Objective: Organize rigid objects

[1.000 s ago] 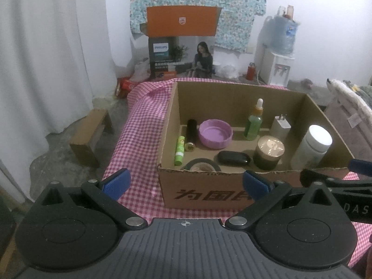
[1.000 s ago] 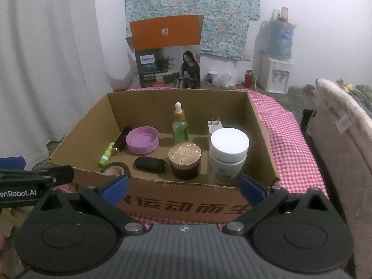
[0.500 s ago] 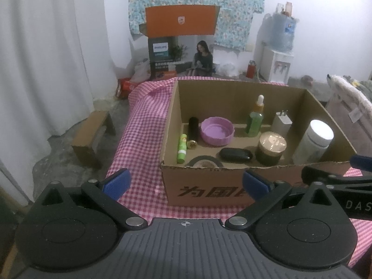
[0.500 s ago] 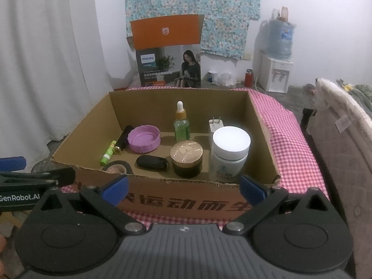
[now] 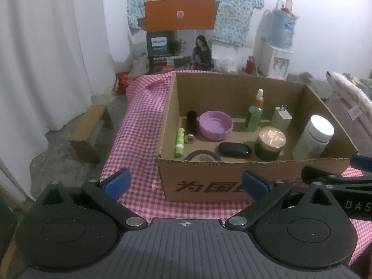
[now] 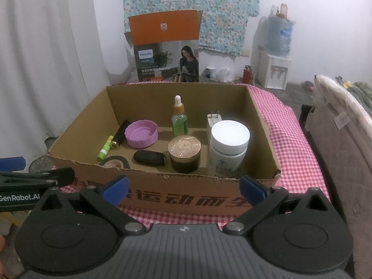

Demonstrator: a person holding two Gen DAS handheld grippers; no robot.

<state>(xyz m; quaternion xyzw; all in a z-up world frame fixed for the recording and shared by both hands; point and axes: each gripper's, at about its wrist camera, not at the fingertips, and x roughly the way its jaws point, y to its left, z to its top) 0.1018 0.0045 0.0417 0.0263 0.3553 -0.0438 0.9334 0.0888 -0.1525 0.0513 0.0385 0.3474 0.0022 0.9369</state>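
An open cardboard box [image 5: 232, 186] [image 6: 186, 197] stands on the pink checked cloth. Inside are a white jar [image 6: 229, 148], a gold-lidded dark jar [image 6: 184, 153], a green dropper bottle [image 6: 179, 118], a white plug [image 6: 214, 122], a purple lid [image 6: 141, 133], a black tube [image 6: 119, 133], a green stick [image 6: 105, 150], a black case [image 6: 150, 157] and a tape roll [image 6: 115, 162]. My left gripper [image 5: 186, 183] is open and empty, in front of the box's left corner. My right gripper [image 6: 183, 187] is open and empty, in front of the box.
A Philips carton [image 6: 166, 48] stands behind the table. A water dispenser [image 6: 276, 67] stands at the back right, a small cardboard stool [image 5: 89, 133] on the floor at the left, a padded seat [image 6: 344, 151] at the right. White curtains hang at the left.
Both grippers have drawn back slightly from the box, so it sits a little farther away. Nothing in the box has moved.
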